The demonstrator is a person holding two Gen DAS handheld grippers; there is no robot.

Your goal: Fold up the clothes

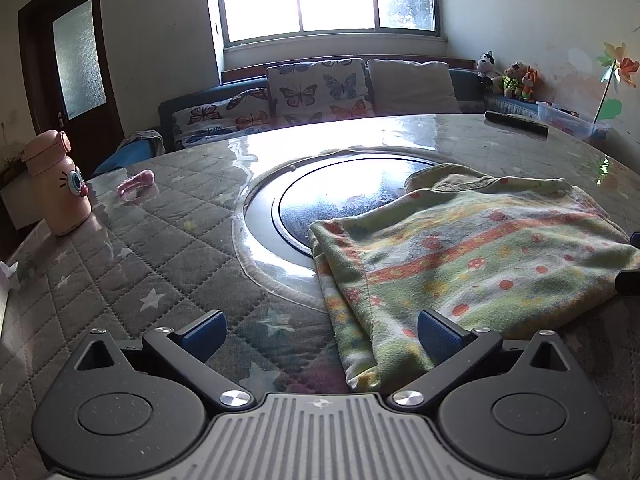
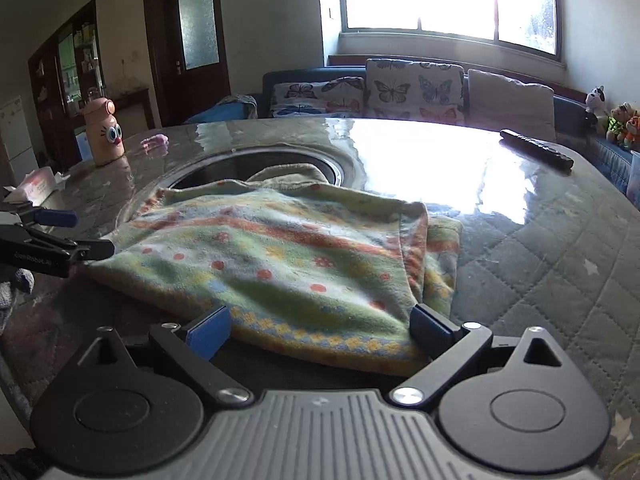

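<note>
You are holding the left claw (image 1: 320, 340) spread wide, gripping nothing, low over the quilted desk (image 1: 160, 264) at the near left edge of the garment (image 1: 472, 256). Your right claw (image 2: 322, 334) is likewise standing open, its blue pads (image 2: 210, 334) straddling the garment's near patterned hem without closing on it. The garment, a soft fleecy piece in green, orange and yellow bands, is lying on the desk partly over the round dark inset (image 1: 320, 200), already doubled on itself, with a layered fold showing along its right side in the right wrist view. Whether further folds are due, these views are not settling. The cloth is looking light, limp and thick-napped, so it is likely sagging and dragging rather than holding shape, and the glossy desk cover may be letting it slide. Any hold is best taken at a corner or hem, pinching all layers together. A pink bottle (image 1: 56, 188) is standing well apart, far left.
</note>
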